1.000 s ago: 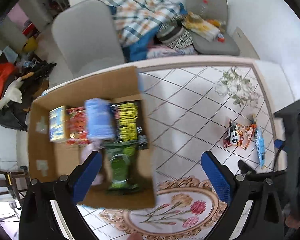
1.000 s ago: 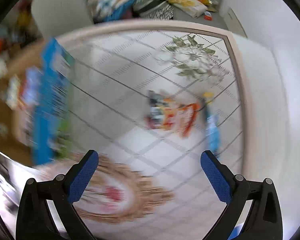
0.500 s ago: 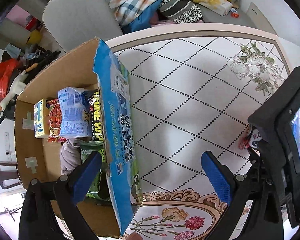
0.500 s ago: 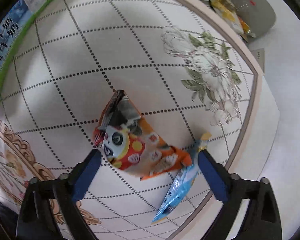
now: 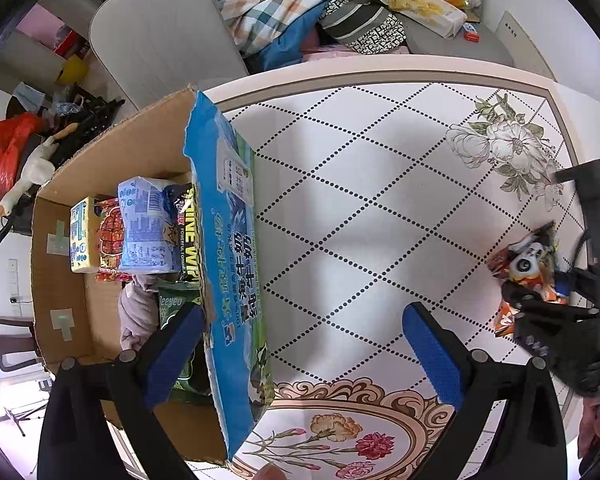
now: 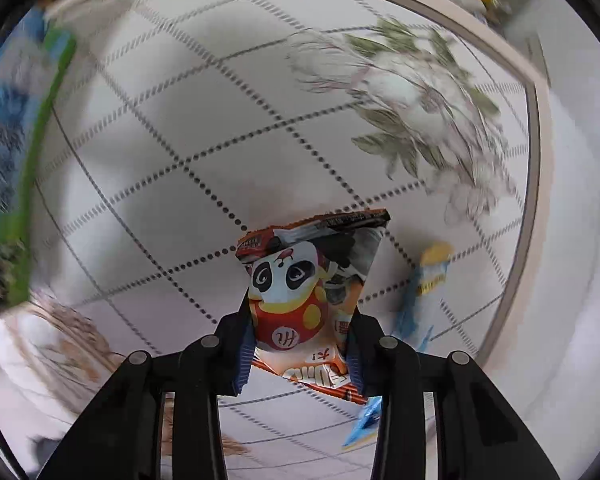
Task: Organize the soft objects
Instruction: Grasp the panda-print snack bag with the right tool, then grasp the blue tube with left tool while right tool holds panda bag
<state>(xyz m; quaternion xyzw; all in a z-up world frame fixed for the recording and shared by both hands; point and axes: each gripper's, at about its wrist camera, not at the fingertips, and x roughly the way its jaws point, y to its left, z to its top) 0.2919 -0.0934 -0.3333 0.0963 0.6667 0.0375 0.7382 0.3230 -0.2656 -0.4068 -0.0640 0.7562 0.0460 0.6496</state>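
Glossy panda snack bag (image 6: 306,300) crumples in the clenched right gripper (image 6: 300,354); left gripper (image 5: 304,354) gapes.

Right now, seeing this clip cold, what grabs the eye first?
The panda snack bag pinched in the right gripper, with a slim blue packet lying on the table just beyond it. Then the cardboard box on the table's left, crammed with packets, a big blue pack standing against its near wall, and the left gripper open beside it.
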